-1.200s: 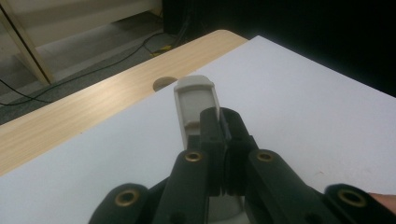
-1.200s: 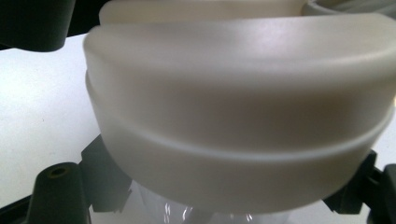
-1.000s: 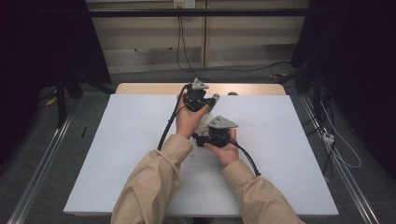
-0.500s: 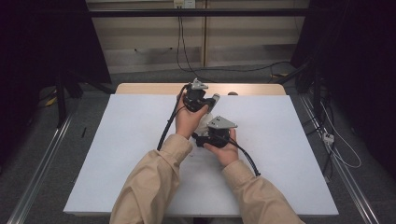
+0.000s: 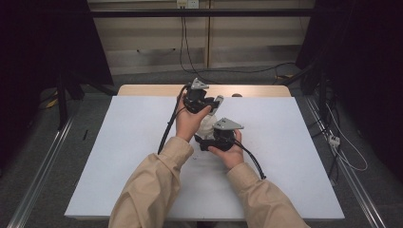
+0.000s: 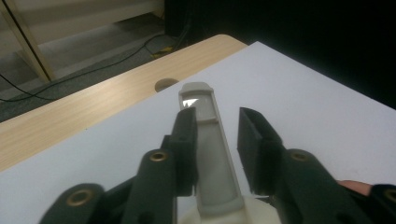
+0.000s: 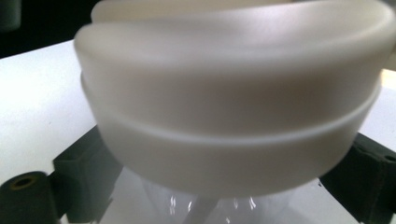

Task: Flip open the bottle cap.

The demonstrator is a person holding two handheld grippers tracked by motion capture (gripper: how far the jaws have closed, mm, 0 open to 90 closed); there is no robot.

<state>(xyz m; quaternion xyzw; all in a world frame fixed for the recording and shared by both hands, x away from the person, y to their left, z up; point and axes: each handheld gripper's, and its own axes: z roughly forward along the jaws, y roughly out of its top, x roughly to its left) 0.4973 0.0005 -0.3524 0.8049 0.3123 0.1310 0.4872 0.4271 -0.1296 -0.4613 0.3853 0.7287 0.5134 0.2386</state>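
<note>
The person is working at the middle of the white-covered table (image 5: pixel 304 156), both hands close together around one small container (image 5: pixel 207 124) that is standing between the two grippers. It is showing a broad cream cap (image 7: pixel 224 116) over a clear body (image 7: pixel 219 205), and a flat grey spout (image 6: pixel 205 140) is sticking out from the top towards the far wooden edge (image 6: pixel 93 107) of the table. The left gripper (image 6: pixel 217 123) is reaching over from behind the container, and its jaws have just been opening: they are standing a little way apart with the spout lying between them, one jaw right against the spout's side and the other clear of it, so nothing is being pinched. The right gripper (image 5: pixel 202 140) is lying low on the near side, and its jaws have just been opening too – they are sitting wide on either side of the container just under the cap's rim, though I cannot tell whether the pads are pressing on it or merely flanking it. As for progress, I am judging that the work on the spout is at a letting-go point rather than a beginning – the spout is standing out straight and the cap is sitting square on the body. What is looking left is drawing both grippers clear, or taking a fresh hold if the cap is to come off.
</note>
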